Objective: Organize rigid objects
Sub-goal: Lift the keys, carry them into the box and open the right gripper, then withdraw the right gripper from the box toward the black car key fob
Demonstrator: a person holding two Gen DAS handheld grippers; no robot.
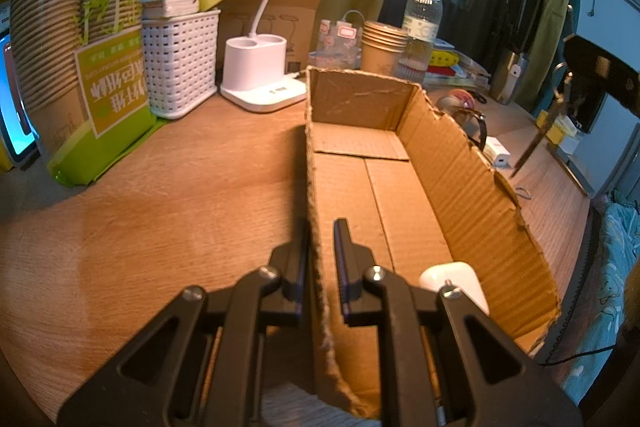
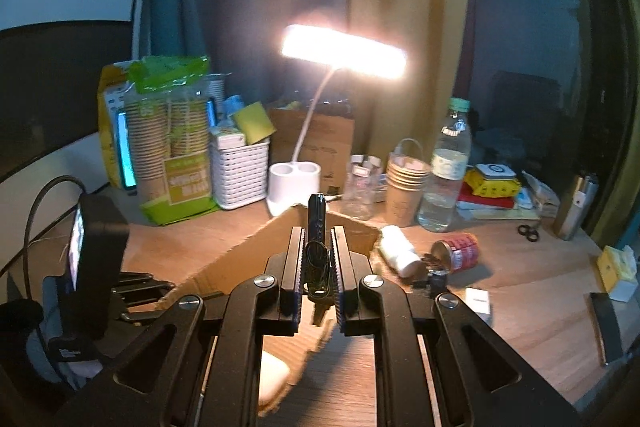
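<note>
An open cardboard box [image 1: 404,187] lies on the wooden desk. My left gripper [image 1: 322,223] is shut on the box's left wall, one finger outside and one inside. A white rounded object [image 1: 460,281] rests in the box's near right corner and shows again in the right wrist view [image 2: 272,375]. My right gripper [image 2: 316,231] is shut on a slim black object [image 2: 316,219] with a thin cord loop, which stands up between the pads above the box [image 2: 248,259]. In the left wrist view, that slim dark object [image 1: 534,143] hangs to the right of the box.
Behind the box stand a lit white desk lamp [image 1: 256,71], a white basket [image 1: 180,63], a pack of paper cups [image 1: 80,67], stacked cups [image 1: 382,45] and a water bottle [image 1: 422,23]. To the right lie a red can [image 2: 458,245], a white bottle [image 2: 398,251] and a steel flask [image 2: 576,207].
</note>
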